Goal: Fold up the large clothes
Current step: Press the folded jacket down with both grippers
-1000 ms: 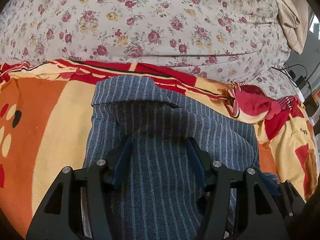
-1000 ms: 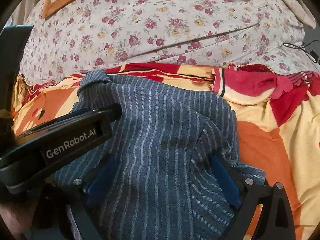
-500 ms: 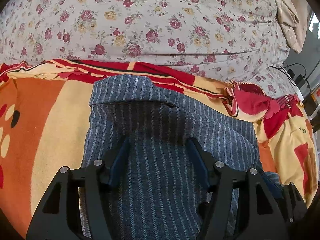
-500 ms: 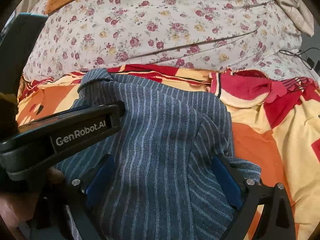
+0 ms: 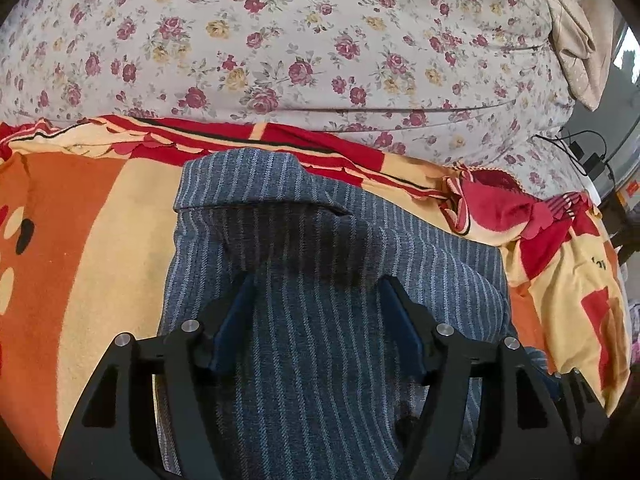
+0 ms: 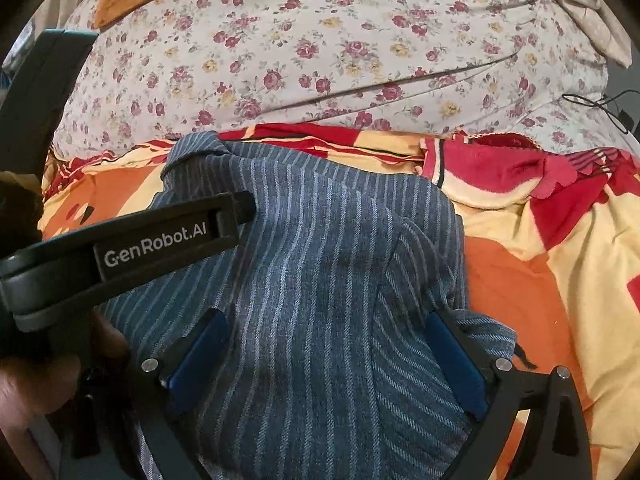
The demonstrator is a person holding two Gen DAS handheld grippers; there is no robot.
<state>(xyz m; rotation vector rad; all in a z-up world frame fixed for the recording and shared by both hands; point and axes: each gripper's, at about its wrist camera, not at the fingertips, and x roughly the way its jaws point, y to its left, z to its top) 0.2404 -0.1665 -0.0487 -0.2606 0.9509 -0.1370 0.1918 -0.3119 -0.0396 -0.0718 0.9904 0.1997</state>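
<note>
1. Left wrist view: a bed with a floral sheet (image 5: 320,40) and an orange-red blanket (image 5: 80,260); cables (image 5: 580,152) lie near its right edge. The striped blue garment (image 5: 320,272) lies on the blanket. The left gripper (image 5: 316,308) has its jaws opening astride the cloth, not pinching it.
2. Right wrist view: the right gripper (image 6: 324,356) has its jaws spread wide over the same garment, released.

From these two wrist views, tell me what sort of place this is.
Most likely a bedroom, on a bed: a floral sheet, an orange and red blanket spread over it, and a blue striped garment laid on top for folding.
</note>
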